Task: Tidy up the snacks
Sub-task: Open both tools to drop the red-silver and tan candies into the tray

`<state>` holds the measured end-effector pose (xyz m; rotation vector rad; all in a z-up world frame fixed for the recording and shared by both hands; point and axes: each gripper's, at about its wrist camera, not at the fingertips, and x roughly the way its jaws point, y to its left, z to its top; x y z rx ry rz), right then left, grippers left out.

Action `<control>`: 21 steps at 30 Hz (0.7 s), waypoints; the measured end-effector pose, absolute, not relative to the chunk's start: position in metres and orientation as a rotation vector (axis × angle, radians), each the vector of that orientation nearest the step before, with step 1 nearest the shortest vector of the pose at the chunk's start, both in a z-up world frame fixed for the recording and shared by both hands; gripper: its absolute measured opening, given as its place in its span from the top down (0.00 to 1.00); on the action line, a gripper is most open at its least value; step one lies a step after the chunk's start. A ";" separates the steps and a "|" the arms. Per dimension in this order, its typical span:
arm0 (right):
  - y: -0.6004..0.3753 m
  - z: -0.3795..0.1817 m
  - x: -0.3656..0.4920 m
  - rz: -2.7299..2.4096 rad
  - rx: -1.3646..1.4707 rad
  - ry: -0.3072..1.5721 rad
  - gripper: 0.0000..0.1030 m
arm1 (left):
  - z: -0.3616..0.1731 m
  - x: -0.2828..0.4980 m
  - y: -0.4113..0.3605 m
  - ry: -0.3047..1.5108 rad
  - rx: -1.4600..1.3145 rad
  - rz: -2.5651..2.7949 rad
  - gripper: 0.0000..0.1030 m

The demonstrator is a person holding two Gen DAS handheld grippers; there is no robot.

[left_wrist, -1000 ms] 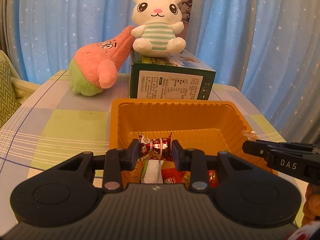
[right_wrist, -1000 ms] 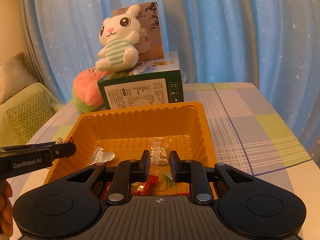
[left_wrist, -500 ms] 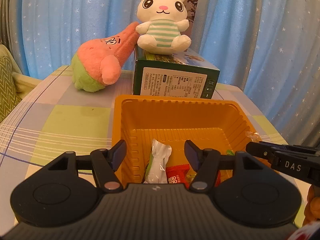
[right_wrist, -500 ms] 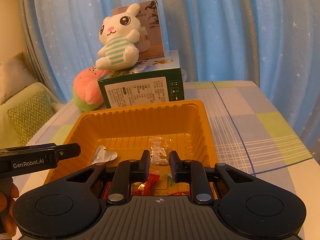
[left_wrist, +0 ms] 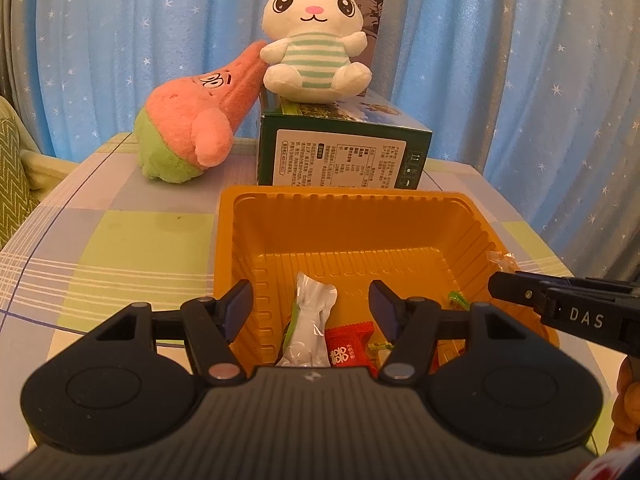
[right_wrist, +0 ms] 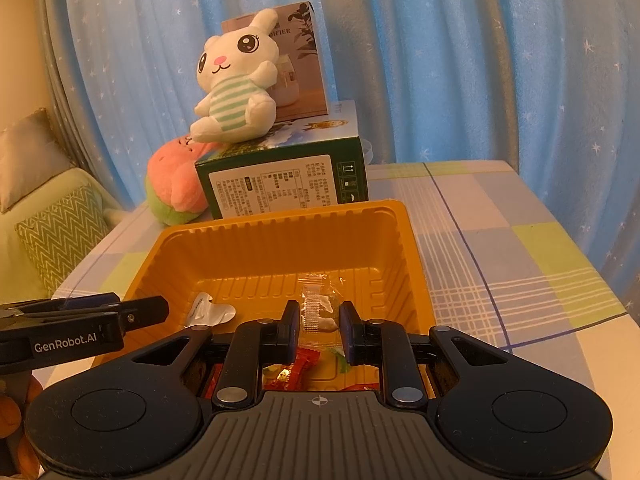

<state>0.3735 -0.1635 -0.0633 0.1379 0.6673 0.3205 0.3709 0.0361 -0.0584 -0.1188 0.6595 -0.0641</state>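
- Hovering over the orange tray (left_wrist: 224, 236), the left gripper (left_wrist: 311, 308) is spread wide, empty; a white packet (left_wrist: 310, 320) and red candy (left_wrist: 346, 350) lie inside.
- Right view: the right gripper (right_wrist: 319, 326) pinches a clear candy wrapper (right_wrist: 314, 306) above the tray (right_wrist: 408, 248).

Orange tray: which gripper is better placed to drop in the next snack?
Probably right. The right gripper holds a clear-wrapped candy over the orange tray. The left gripper is open and empty.
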 end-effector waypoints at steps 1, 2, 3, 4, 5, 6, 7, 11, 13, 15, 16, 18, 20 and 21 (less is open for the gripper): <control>-0.163 -0.063 0.373 0.321 0.139 0.667 0.79 | -0.059 0.371 0.036 0.660 -0.117 -0.066 0.41; -0.163 -0.063 0.373 0.322 0.140 0.665 0.79 | -0.059 0.371 0.035 0.660 -0.115 -0.067 0.41; -0.164 -0.063 0.373 0.323 0.142 0.665 0.79 | -0.059 0.371 0.035 0.660 -0.113 -0.067 0.41; -0.164 -0.063 0.373 0.325 0.143 0.664 0.79 | -0.059 0.371 0.035 0.660 -0.114 -0.068 0.41; -0.164 -0.063 0.373 0.326 0.146 0.664 0.79 | -0.059 0.371 0.034 0.661 -0.113 -0.068 0.41; -0.164 -0.063 0.373 0.328 0.149 0.664 0.79 | -0.059 0.371 0.034 0.661 -0.112 -0.068 0.41; -0.165 -0.064 0.374 0.329 0.152 0.664 0.79 | -0.059 0.371 0.034 0.661 -0.111 -0.068 0.41; -0.165 -0.064 0.374 0.336 0.162 0.659 0.79 | -0.060 0.371 0.032 0.663 -0.106 -0.070 0.41; -0.166 -0.064 0.374 0.342 0.168 0.653 0.79 | -0.060 0.370 0.032 0.662 -0.104 -0.070 0.41; -0.166 -0.064 0.374 0.363 0.181 0.641 0.79 | -0.061 0.371 0.032 0.664 -0.103 -0.069 0.38; -0.167 -0.065 0.375 0.374 0.189 0.642 0.78 | -0.061 0.371 0.032 0.665 -0.102 -0.067 0.33; -0.173 -0.065 0.377 0.371 0.228 0.640 0.47 | -0.061 0.371 0.032 0.661 -0.095 -0.056 0.26; -0.179 -0.064 0.377 0.354 0.261 0.618 0.27 | -0.061 0.371 0.032 0.660 -0.084 -0.053 0.26; -0.181 -0.062 0.378 0.345 0.261 0.619 0.27 | -0.062 0.371 0.032 0.659 -0.082 -0.053 0.26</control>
